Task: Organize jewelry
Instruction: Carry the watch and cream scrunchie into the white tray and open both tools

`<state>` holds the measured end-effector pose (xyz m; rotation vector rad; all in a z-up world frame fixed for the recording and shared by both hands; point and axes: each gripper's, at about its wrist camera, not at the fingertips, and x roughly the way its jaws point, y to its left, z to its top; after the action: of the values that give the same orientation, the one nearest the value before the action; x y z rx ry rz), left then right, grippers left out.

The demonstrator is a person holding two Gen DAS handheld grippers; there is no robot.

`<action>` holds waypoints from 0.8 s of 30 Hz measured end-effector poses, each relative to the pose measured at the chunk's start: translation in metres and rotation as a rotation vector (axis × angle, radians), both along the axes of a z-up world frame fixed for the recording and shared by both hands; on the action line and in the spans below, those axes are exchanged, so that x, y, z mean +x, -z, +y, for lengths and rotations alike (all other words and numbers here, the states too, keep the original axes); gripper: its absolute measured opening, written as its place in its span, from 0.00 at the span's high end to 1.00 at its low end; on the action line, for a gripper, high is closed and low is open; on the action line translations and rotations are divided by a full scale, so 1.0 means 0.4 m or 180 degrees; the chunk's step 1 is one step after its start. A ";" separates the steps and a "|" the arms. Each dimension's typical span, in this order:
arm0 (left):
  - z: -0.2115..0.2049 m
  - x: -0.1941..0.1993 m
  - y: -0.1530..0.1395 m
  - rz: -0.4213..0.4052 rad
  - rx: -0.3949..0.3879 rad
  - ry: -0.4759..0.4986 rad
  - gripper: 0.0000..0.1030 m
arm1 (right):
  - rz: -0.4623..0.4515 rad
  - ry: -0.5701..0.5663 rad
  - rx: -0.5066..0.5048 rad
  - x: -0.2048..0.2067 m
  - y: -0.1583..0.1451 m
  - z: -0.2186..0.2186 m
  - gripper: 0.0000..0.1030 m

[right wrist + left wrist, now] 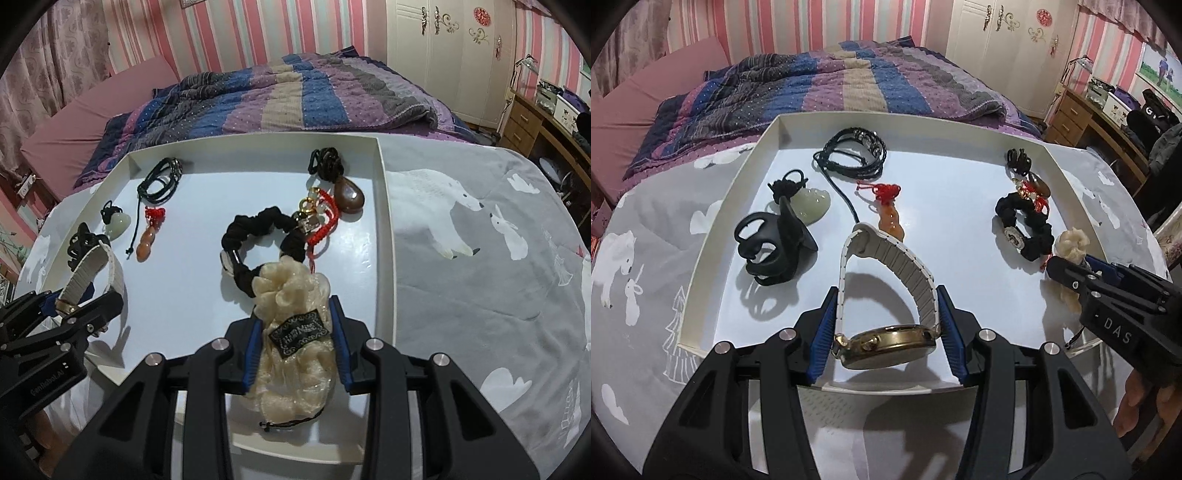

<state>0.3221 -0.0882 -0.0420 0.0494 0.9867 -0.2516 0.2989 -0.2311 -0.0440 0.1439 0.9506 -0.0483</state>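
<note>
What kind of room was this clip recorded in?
Most likely a bedroom: a bed with a striped purple-and-blue quilt lies behind the white tray, with a white wardrobe and a wooden desk with drawers along pink-striped walls.

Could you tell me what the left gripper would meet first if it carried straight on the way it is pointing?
Probably the tray floor; farther along lies the orange gourd pendant, though depth is unclear.

"DAS" stands in pale letters on the right tool [1067, 264] body at the frame's right; "Genrobot.AI" on the left tool [79, 295] body, lower left
</note>
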 end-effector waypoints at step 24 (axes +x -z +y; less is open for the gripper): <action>0.011 -0.008 -0.004 -0.0122 0.0086 -0.0058 0.44 | 0.0003 -0.0075 -0.0139 0.002 0.008 0.014 0.59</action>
<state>0.3189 -0.0838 -0.0403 0.0695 0.9520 -0.2200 0.2998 -0.2254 -0.0472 0.0923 0.9515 -0.0475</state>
